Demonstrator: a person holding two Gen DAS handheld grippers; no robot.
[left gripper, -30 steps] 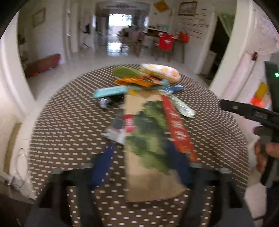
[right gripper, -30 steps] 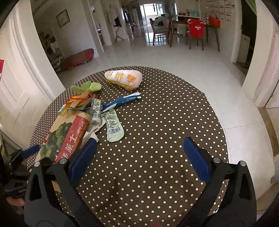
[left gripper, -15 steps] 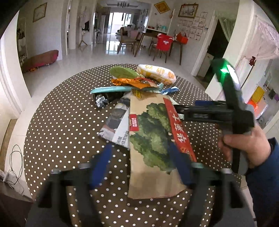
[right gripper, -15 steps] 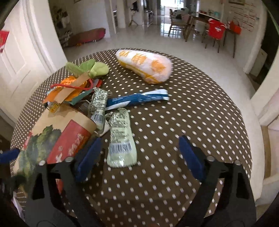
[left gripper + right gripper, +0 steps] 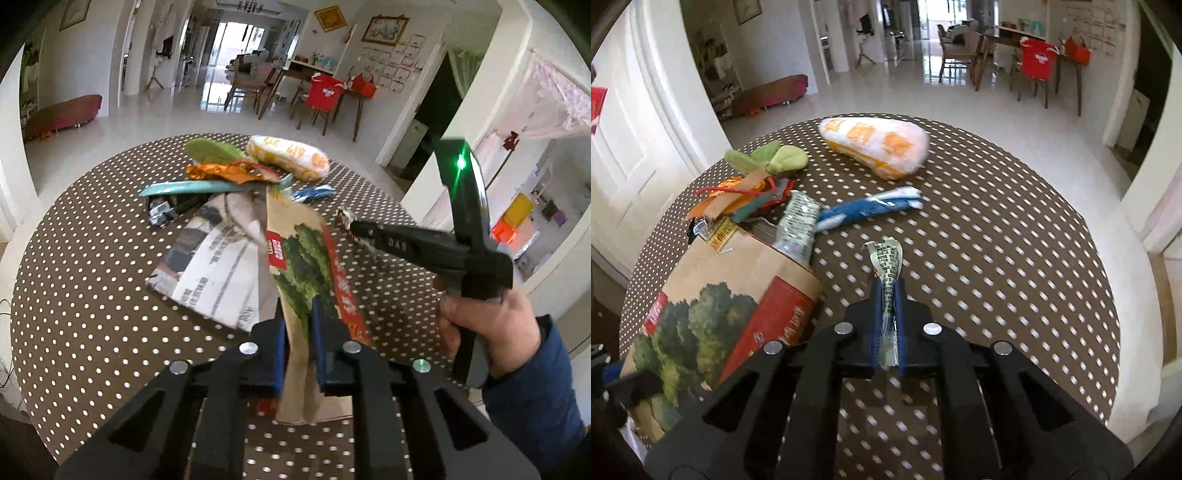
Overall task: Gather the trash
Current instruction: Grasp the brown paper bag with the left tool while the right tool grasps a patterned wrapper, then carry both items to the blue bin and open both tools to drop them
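A: Left gripper [image 5: 297, 334] is closing on the bottom end of the paper bag [image 5: 310, 266], pads already pressing the paper. Bag lies tilted on the dotted table [image 5: 92, 295], mouth pointing away toward the pile. My read: that grip steadies the bag so it can take trash.

B: Right gripper [image 5: 887, 325]?

A: Clamped tight on a thin crumpled wrapper [image 5: 886, 258], which is lifted clear of the cloth and sticks out past the fingertips. It hangs just right of the bag's mouth, probably so it can go straight in.

B: What differs from a second ago?

A: Then both sets of jaws stood apart. The right one was empty above the table, and the wrapper lay flat beside the bag. The left one only straddled the bag.

B: What's left out?

A: Blue wrapper [image 5: 868, 210], the white-and-orange pouch [image 5: 875, 146], newspaper [image 5: 218, 266] and green and orange scraps. A clear packet [image 5: 798, 221] sits at the bag's mouth; whether it's inside I can't tell, the view is too warped.
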